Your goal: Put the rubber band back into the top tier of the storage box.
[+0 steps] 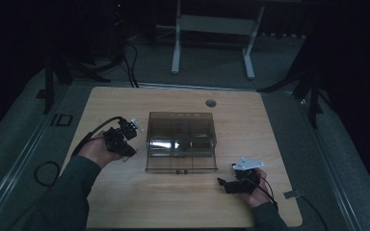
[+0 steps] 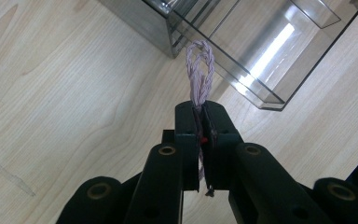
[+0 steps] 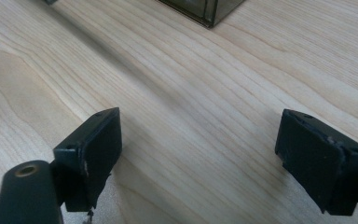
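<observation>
Right gripper point(image 3: 198, 149) low in frame, jaws spread wide apart, nothing between them. Left pad point(image 3: 100, 144) at lower left, worn along inner edge; right pad point(image 3: 319, 156) at lower right, chipped at top edge. Pale wood-grain table point(image 3: 191, 84) across whole frame. Corner of dark clear-walled box point(image 3: 205, 9) at top centre, well apart from jaws.
</observation>
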The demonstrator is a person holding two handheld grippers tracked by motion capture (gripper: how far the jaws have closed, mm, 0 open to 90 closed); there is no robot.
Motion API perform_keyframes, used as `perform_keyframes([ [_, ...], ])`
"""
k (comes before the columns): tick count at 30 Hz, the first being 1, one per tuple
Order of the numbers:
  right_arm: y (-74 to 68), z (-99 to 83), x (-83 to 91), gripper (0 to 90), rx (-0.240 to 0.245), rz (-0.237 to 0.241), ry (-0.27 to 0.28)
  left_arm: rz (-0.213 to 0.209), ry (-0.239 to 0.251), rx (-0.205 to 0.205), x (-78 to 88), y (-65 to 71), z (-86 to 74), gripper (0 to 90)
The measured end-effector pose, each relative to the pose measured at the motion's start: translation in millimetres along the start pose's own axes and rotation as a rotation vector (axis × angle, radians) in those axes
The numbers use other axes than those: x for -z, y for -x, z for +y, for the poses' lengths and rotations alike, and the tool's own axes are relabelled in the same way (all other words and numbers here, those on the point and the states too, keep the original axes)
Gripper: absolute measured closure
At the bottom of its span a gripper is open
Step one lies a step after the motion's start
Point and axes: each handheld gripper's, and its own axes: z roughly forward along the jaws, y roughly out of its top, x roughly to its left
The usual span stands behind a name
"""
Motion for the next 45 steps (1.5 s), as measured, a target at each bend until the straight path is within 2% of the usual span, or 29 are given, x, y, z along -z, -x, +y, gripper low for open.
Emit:
perform_keyframes([
  [12,-0.1,0.0,0.1,14.8,-0.001,0.000,0.000,-0.005,-0.003,-0.021,0.7,3.9,6.6,85.8],
  [45,-0.1,0.0,0.1,14.9,-0.001,0.000,-0.001,0.005,-0.054,-0.086,4.1,15.6,29.6,85.8],
])
